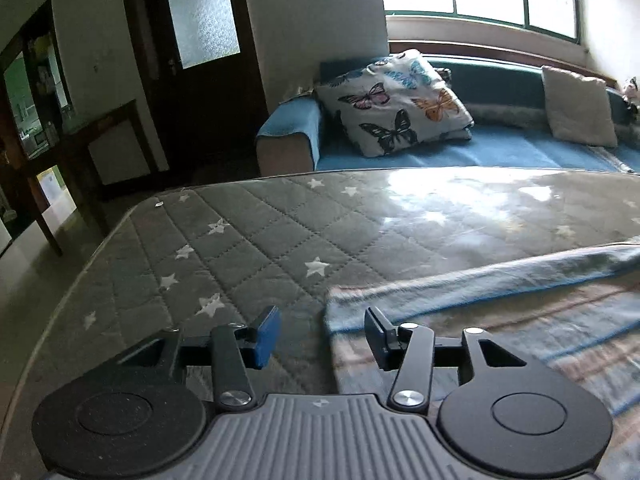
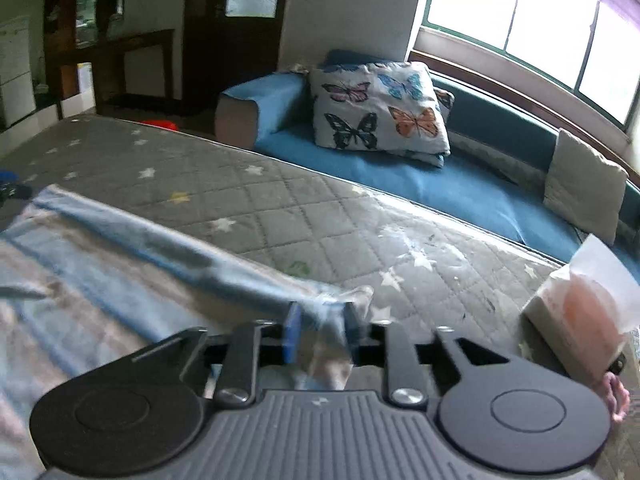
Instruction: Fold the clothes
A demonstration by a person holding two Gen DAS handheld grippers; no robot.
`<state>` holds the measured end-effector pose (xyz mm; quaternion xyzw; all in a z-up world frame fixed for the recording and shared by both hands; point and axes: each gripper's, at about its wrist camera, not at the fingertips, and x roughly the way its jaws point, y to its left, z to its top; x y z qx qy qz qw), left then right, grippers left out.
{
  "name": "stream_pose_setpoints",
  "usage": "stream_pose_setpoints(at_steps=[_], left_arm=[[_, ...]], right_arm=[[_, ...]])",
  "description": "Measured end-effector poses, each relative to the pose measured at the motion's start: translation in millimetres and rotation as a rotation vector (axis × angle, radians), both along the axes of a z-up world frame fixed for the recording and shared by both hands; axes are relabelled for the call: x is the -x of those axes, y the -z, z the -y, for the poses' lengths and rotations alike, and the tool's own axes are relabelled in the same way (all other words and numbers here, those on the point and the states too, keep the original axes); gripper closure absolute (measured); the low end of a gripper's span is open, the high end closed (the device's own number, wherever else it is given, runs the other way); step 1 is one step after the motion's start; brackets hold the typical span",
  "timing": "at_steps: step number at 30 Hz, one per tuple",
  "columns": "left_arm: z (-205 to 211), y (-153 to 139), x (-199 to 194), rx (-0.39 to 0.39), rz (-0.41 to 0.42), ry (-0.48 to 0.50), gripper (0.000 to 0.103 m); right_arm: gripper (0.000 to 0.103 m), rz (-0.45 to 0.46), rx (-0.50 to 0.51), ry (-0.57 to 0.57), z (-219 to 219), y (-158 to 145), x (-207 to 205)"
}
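Pinching one striped garment (image 2: 120,280), right gripper (image 2: 318,334) fingers; left gripper (image 1: 322,334) fingers spread above its corner.

Blue-and-pink striped cloth (image 1: 500,320) lies spread, edge rolled.

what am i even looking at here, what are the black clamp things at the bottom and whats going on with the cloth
Those black clamps are two hand-held grippers; a person holds one in each hand, with no robot arm. Each picture comes from a wide-angle camera on one gripper, looking forward along its two fingers.

In the left-hand camera's picture, the left gripper is open, with the edge of the blue and pink striped cloth below it, nothing clamped.

In the right-hand camera's picture, the right gripper is shut on a bunched corner of that same cloth.

The cloth lies on a grey quilted surface with white stars. An opened paper tissue pack sits at its right side. Behind is a blue sofa with a butterfly-print cushion.
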<state>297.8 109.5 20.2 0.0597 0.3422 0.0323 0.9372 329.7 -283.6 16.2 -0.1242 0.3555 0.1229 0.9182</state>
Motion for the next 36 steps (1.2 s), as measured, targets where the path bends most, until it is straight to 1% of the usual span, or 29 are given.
stream_pose_setpoints(at_steps=[1, 2, 3, 4, 5, 6, 7, 8, 9, 10, 11, 12, 13, 14, 18, 22, 24, 26, 27, 28, 30, 31, 32, 33, 34, 36], left_arm=[[0.5, -2.6, 8.1, 0.008, 0.0, -0.001, 0.04], [1.8, -5.0, 13.1, 0.014, 0.0, -0.003, 0.036], [2.6, -7.0, 20.8, 0.019, 0.002, -0.003, 0.035], [3.7, -10.0, 27.1, 0.024, 0.003, 0.0, 0.03], [5.1, -11.8, 36.5, 0.029, 0.005, 0.003, 0.023], [6.2, -13.7, 47.8, 0.037, 0.007, 0.005, 0.019], [6.5, -15.8, 56.3, 0.043, 0.01, 0.007, 0.012], [6.8, -17.8, 65.6, 0.051, 0.016, 0.011, 0.01], [6.6, -19.3, 74.7, 0.061, 0.021, 0.014, 0.01], [7.5, -20.7, 85.6, 0.069, 0.024, 0.015, 0.007], [8.0, -21.9, 95.2, 0.073, 0.029, 0.012, 0.003], [8.5, -22.9, 104.2, 0.076, 0.035, 0.008, 0.0], [9.2, -23.0, 111.5, 0.081, 0.04, 0.008, 0.0], [10.2, -23.3, 119.5, 0.085, 0.044, 0.01, 0.0], [14.3, -23.0, 152.6, 0.092, 0.062, -0.011, 0.0], [21.9, -16.5, 178.7, 0.071, 0.072, -0.028, 0.0], [25.6, -14.6, 190.7, 0.06, 0.08, -0.027, 0.0], [31.4, -13.3, 200.4, 0.048, 0.092, -0.021, 0.0], [34.8, -13.0, 203.8, 0.042, 0.097, -0.016, 0.0], [38.4, -12.2, 207.3, 0.035, 0.101, -0.008, 0.0], [45.1, -9.2, 211.6, 0.021, 0.104, 0.007, 0.0], [49.2, -7.7, 212.7, 0.008, 0.106, 0.019, 0.0], [53.3, -5.7, 213.3, -0.008, 0.109, 0.028, 0.0], [56.5, -3.7, 214.0, -0.022, 0.111, 0.032, 0.0], [59.8, -1.2, 213.5, -0.038, 0.111, 0.036, 0.0], [63.9, 4.5, 212.3, -0.061, 0.105, 0.038, 0.0]], right_arm=[[0.071, 0.004, -0.001, -0.01, -1.5, -4.0, 10.2], [0.07, 0.004, -0.004, -0.021, -2.7, -8.8, 21.2], [0.064, 0.0, -0.011, -0.03, -4.0, -12.0, 31.8], [0.056, -0.002, -0.018, -0.039, -5.7, -15.5, 43.6], [0.053, 0.0, -0.021, -0.045, -6.9, -17.8, 53.9], [0.052, 0.005, -0.02, -0.053, -9.5, -19.6, 65.7], [0.051, 0.01, -0.022, -0.061, -11.9, -21.7, 77.8], [0.048, 0.013, -0.027, -0.066, -13.5, -22.8, 88.2], [0.042, 0.017, -0.036, -0.07, -15.1, -23.8, 99.0], [0.04, 0.021, -0.046, -0.073, -16.4, -24.3, 111.1], [0.04, 0.024, -0.052, -0.08, -18.7, -23.8, 121.0], [0.037, 0.028, -0.055, -0.089, -21.6, -23.0, 131.9], [0.03, 0.034, -0.054, -0.099, -24.5, -21.4, 142.3], [0.028, 0.04, -0.05, -0.11, -29.0, -20.1, 152.7], [0.027, 0.082, -0.022, -0.164, -45.5, -10.1, 192.3], [0.028, 0.057, -0.021, -0.19, -56.7, 7.2, 211.5], [0.031, 0.042, -0.015, -0.19, -59.2, 17.6, 215.3], [0.036, 0.026, -0.017, -0.176, -58.9, 25.2, 215.5], [0.043, 0.013, -0.03, -0.166, -57.6, 28.1, 215.4], [0.051, 0.0, -0.046, -0.154, -55.7, 30.6, 215.6], [0.057, -0.022, -0.068, -0.124, -51.9, 34.5, 213.7], [0.064, -0.027, -0.071, -0.11, -49.9, 36.6, 214.0], [0.069, -0.028, -0.069, -0.095, -48.5, 37.6, 214.4], [0.075, -0.026, -0.07, -0.079, -46.3, 39.1, 215.3], [0.087, -0.024, -0.072, -0.066, -43.7, 39.6, 215.8], [0.097, -0.013, -0.066, -0.035, -39.2, 39.0, 219.4]])
